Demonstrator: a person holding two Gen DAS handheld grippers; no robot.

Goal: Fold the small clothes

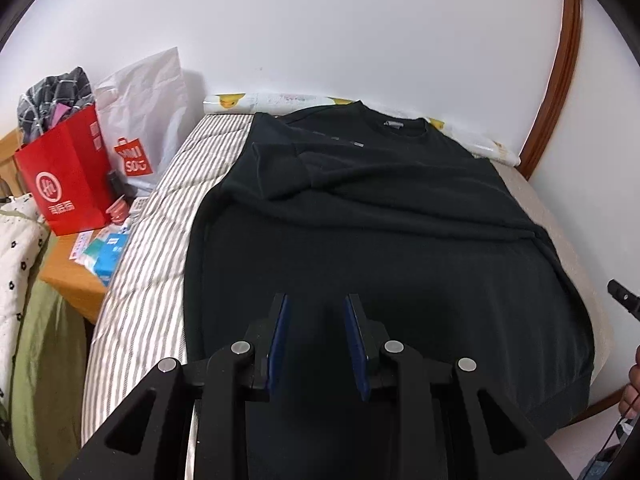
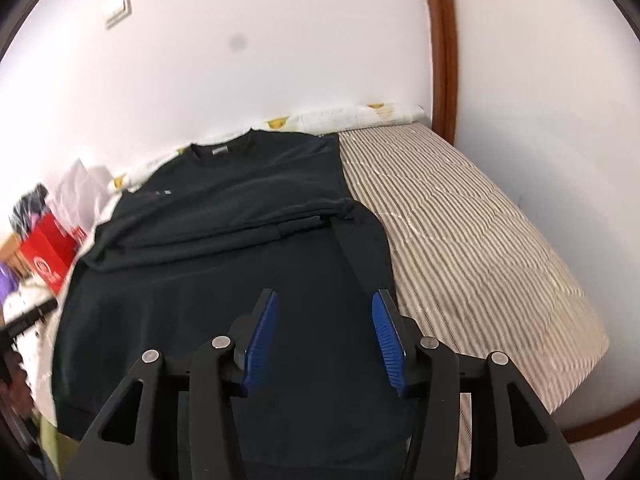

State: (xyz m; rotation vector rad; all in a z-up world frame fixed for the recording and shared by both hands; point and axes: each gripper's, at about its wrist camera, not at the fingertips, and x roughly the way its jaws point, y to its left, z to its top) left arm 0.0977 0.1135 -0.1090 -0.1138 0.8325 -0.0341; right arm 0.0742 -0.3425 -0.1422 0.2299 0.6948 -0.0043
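Both hand-held grippers, left [image 1: 316, 320] and right [image 2: 325, 316], hover open and empty over the black long-sleeved sweatshirt [image 1: 380, 248] on the striped quilted bed [image 2: 460, 248]; sleeves seemingly folded inward, body folds remaining.

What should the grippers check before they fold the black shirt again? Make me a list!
1. Left gripper open and holding nothing: ok.
2. Right gripper open and holding nothing: ok.
3. Both sleeves folded in across the black shirt: ok.
4. Bottom hem lying flat on the striped bed cover: ok, as far as it shows.
5. Shirt smooth, no wrinkles: not ok, ridges cross the chest.
6. Grippers touching the cloth: cannot tell.
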